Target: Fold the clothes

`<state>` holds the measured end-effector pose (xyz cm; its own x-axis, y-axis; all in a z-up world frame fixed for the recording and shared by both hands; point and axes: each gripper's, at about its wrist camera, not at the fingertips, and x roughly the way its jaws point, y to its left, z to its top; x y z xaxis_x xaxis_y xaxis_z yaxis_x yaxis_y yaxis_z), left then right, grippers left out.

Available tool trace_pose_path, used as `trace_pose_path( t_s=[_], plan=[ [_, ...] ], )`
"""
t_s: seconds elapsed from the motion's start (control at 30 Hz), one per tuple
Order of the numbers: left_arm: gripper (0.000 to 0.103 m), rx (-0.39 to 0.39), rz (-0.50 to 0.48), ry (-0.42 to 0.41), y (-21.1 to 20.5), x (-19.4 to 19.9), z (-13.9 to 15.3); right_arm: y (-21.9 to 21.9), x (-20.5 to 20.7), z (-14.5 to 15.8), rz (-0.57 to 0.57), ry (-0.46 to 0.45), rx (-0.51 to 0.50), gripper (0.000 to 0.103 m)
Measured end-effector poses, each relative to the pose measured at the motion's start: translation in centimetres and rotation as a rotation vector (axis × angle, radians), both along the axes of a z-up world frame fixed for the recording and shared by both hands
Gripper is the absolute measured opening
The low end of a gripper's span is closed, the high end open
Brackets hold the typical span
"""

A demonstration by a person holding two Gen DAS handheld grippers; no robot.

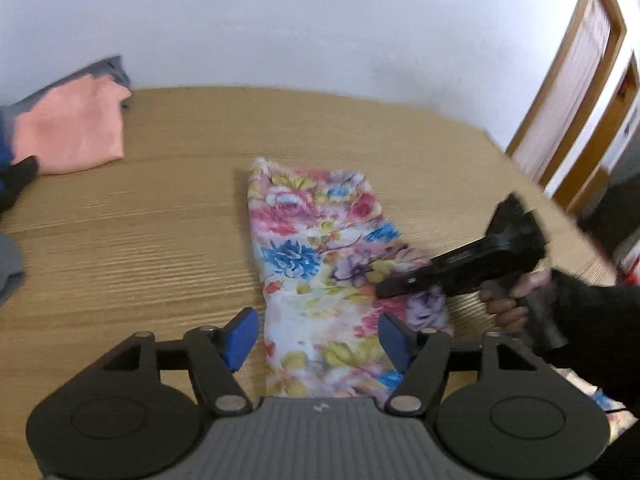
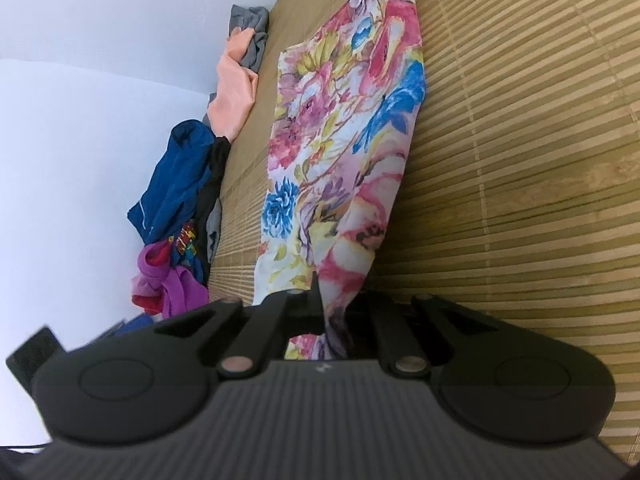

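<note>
Floral garment (image 1: 320, 248): it lies as a long narrow strip on the bamboo mat (image 1: 140, 216), running from the near edge toward the far wall, roughly mid-mat, already doubled lengthwise by the look of its straight left edge.
Left gripper (image 1: 316, 340): its blue pads (image 1: 240, 336) stand spread wide, one each side of the strip's near part, hovering above it and holding nothing.
Right gripper (image 2: 320, 304): its fingers are pressed together on a bunched edge of the floral cloth, which rises from the mat into the claw; in the left wrist view the tool comes in from the right, over the strip's right edge.
Step in hand: probably a mid-fold step, with one side pinched and the other side not yet taken.
Next move: it likely calls for the left claw to drop and close on the near left edge, so both ends travel together and the strip folds over evenly; thin slippery cloth may slide or crease if only one side is lifted.
Containers: none visible; no basket or bin shows in either view.
Other clothes: a peach garment (image 1: 72, 128) lies flat at the far left, and a loose heap of blue and purple clothes (image 2: 176, 216) sits by the wall.
</note>
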<state>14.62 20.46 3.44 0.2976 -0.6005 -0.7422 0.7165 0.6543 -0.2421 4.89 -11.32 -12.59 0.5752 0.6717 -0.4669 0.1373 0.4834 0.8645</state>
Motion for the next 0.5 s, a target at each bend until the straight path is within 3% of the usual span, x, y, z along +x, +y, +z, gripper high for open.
trace_pose_path(
  t_s=[0.13,0.23,0.37,0.5],
  plan=[
    [0.065,0.109,-0.044,0.103,-3.4,3.9,-5.0,0.2,-0.2,0.2,-0.004,-0.008,-0.018,0.001],
    [0.065,0.134,-0.043,0.138,-4.1,5.8,-7.3,0.3,-0.3,0.3,-0.004,-0.02,-0.029,0.001],
    [0.07,0.064,-0.062,0.191,-4.2,7.5,-8.3,0.4,-0.3,0.4,0.002,-0.031,-0.036,0.001],
    [0.07,0.068,-0.106,0.178,-6.3,7.4,-8.4,0.4,-0.1,0.6,0.019,-0.037,-0.048,0.001]
  ],
)
